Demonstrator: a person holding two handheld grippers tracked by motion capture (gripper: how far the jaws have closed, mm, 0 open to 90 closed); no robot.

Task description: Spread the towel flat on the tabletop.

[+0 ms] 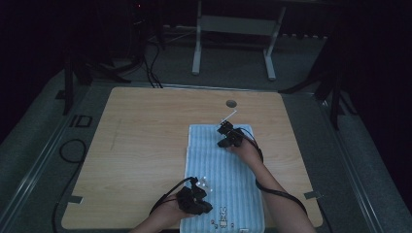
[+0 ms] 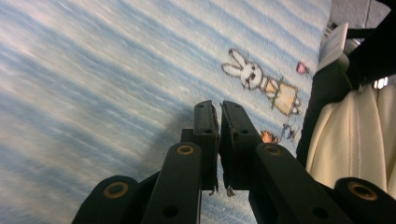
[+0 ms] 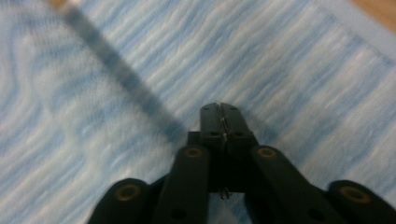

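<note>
On the counter [image 1: 145,126] your towel [image 1: 223,165] lies flat and seemingly folded double, both grippers, left [image 1: 197,196] and right [image 1: 228,136], resting on it clenched and empty; any further fold remains.

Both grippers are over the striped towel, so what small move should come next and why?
Probably open both jaws before reaching for an edge. The left gripper and right gripper sit closed and empty above the flat towel, so neither can take cloth yet.
</note>
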